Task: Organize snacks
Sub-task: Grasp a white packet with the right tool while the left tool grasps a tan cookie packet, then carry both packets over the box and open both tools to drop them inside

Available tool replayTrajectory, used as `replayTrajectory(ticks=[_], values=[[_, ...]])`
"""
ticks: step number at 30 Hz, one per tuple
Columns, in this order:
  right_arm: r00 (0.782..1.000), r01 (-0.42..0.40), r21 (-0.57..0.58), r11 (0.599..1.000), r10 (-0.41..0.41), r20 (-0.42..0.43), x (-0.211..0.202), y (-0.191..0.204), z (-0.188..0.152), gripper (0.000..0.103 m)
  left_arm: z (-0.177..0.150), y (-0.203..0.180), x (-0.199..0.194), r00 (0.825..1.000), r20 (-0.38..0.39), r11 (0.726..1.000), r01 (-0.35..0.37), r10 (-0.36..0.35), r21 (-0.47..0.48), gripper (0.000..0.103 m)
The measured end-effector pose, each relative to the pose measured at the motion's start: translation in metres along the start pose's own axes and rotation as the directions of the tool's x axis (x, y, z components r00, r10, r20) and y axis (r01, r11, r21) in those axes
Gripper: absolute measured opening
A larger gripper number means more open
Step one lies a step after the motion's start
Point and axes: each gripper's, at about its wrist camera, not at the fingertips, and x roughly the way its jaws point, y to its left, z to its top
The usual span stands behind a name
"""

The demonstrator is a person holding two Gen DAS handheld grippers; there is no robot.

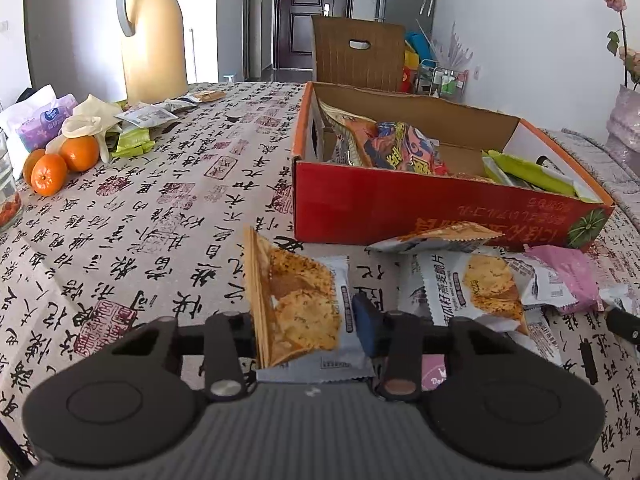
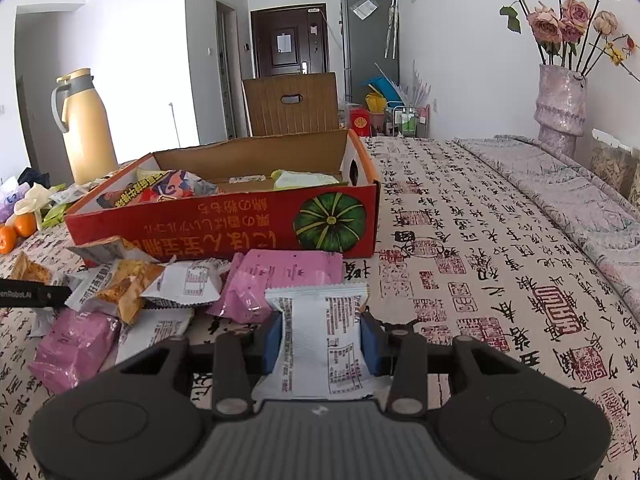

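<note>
My left gripper [image 1: 308, 320] is shut on a cracker packet [image 1: 296, 304], which stands tilted on edge between the jaws; the right blue pad [image 1: 366, 324] presses its side. More cracker packets [image 1: 480, 284] and a pink packet [image 1: 564, 276] lie to its right, in front of the red cardboard box [image 1: 400, 204]. That box holds several snack bags. My right gripper [image 2: 322, 320] is shut on a white packet [image 2: 324, 340], printed back facing up, just above the tablecloth. Pink packets [image 2: 288, 272] and cracker packets [image 2: 128, 284] lie between it and the box [image 2: 240, 232]. The left gripper's tip [image 2: 36, 294] shows at the left edge.
A tan thermos jug [image 1: 154, 36], oranges [image 1: 60, 164], and loose packets [image 1: 140, 128] sit at the table's far left. A glass jar [image 1: 8, 192] stands at the left edge. A vase of flowers [image 2: 560, 104] stands at the far right. A chair back [image 1: 360, 56] rises behind the box.
</note>
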Motion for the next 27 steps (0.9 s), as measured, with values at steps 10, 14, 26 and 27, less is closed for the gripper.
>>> replayTrajectory(ticks=[10, 14, 26, 27], values=[[1.000, -0.001, 0.003, 1.000, 0.001, 0.009, -0.004, 0.000, -0.004, 0.040, 0.001, 0.006, -0.014, 0.999, 0.036, 1.000, 0.015, -0.015, -0.004, 0.022], [1.000, 0.000, 0.002, 1.000, 0.000, 0.016, -0.008, 0.000, -0.004, 0.040, 0.002, 0.008, -0.021, 0.998, 0.055, 1.000, 0.023, -0.023, -0.001, 0.016], [0.998, -0.002, -0.005, 1.000, 0.003, 0.056, -0.017, 0.004, 0.003, 0.040, 0.014, 0.002, -0.040, 0.991, 0.126, 0.999, 0.046, -0.047, 0.015, 0.015], [0.998, -0.003, -0.007, 1.000, 0.004, 0.063, -0.017, 0.004, 0.005, 0.040, 0.016, 0.001, -0.042, 0.989, 0.136, 0.999, 0.049, -0.051, 0.017, 0.015]])
